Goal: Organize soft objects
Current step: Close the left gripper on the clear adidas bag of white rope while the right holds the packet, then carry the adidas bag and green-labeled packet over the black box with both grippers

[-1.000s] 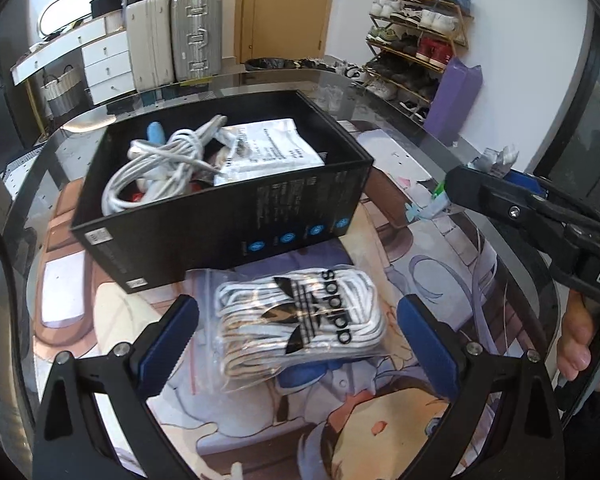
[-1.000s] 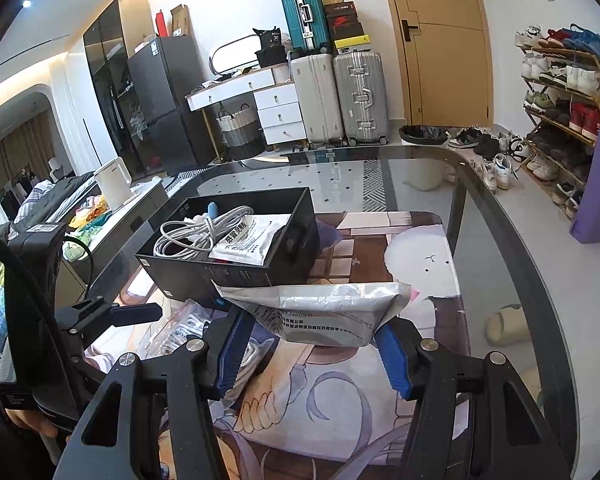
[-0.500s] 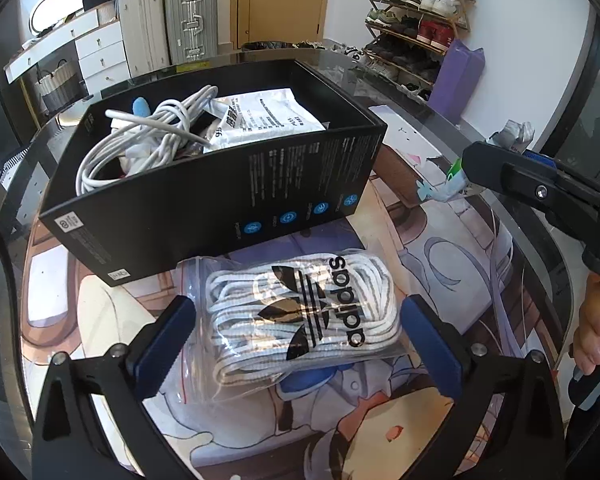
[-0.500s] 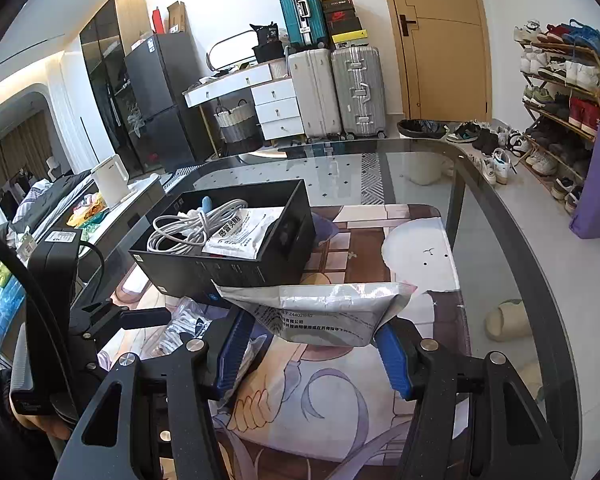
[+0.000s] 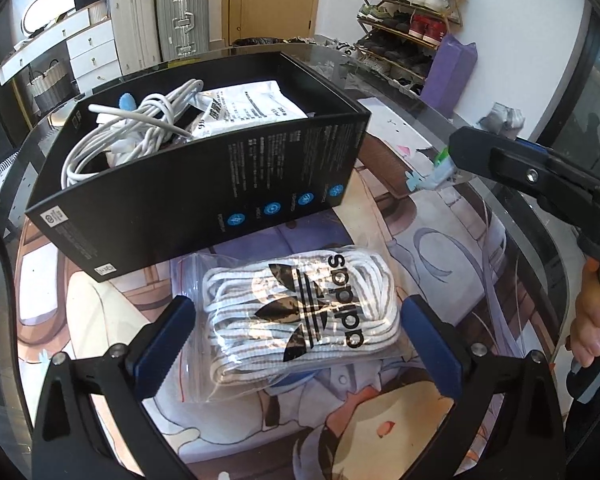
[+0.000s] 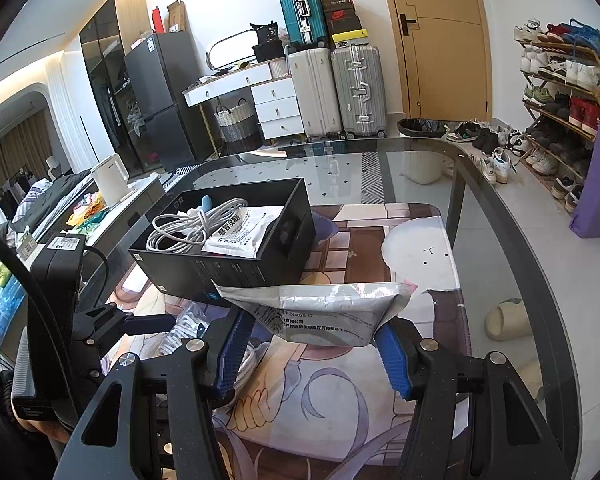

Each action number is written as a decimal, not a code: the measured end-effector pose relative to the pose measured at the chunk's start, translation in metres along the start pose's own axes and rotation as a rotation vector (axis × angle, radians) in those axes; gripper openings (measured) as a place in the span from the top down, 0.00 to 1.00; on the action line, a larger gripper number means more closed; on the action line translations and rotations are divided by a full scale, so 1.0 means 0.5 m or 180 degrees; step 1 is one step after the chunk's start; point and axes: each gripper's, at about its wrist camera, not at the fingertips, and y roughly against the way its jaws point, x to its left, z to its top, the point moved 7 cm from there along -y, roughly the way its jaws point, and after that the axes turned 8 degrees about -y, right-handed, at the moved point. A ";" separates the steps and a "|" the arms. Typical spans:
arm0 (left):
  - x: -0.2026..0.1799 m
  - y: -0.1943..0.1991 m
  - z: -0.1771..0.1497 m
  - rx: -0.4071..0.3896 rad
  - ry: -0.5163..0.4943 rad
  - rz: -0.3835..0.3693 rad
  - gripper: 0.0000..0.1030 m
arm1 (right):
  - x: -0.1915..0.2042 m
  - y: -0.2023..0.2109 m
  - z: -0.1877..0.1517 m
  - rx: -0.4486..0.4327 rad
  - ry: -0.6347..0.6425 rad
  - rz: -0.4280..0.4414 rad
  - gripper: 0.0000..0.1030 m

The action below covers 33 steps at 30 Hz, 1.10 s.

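A rounded glass table (image 6: 500,216) carries a cartoon-printed mat (image 5: 440,248). At twelve o'clock from my left gripper (image 5: 296,340) stands an open black cardboard box (image 5: 220,196) holding a coiled white cable (image 5: 136,128) and a flat white packet (image 5: 252,108). Just below the box lies a clear zip bag of white laces (image 5: 300,312), resting on the mat between my left jaws, which stand released on either side of it. My right gripper (image 6: 312,344) has its jaws clenched on a silver foil pouch (image 6: 320,308), lifted above the mat near the box's corner.
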 end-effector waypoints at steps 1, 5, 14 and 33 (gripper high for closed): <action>-0.003 -0.001 0.000 0.0007 -0.0012 -0.0048 0.00 | 0.000 0.000 0.000 0.0001 -0.0002 0.0000 0.42; -0.013 -0.009 0.001 0.0016 -0.0105 -0.0038 0.00 | 0.000 0.000 -0.001 0.0005 -0.0002 0.0000 0.42; -0.031 -0.029 -0.002 0.0060 -0.0220 0.0100 0.00 | -0.001 0.000 -0.001 -0.0009 0.0002 -0.0002 0.42; 0.034 0.110 -0.021 -0.0452 -0.0001 0.0202 0.15 | 0.023 0.010 0.002 -0.0053 0.0073 0.0101 0.42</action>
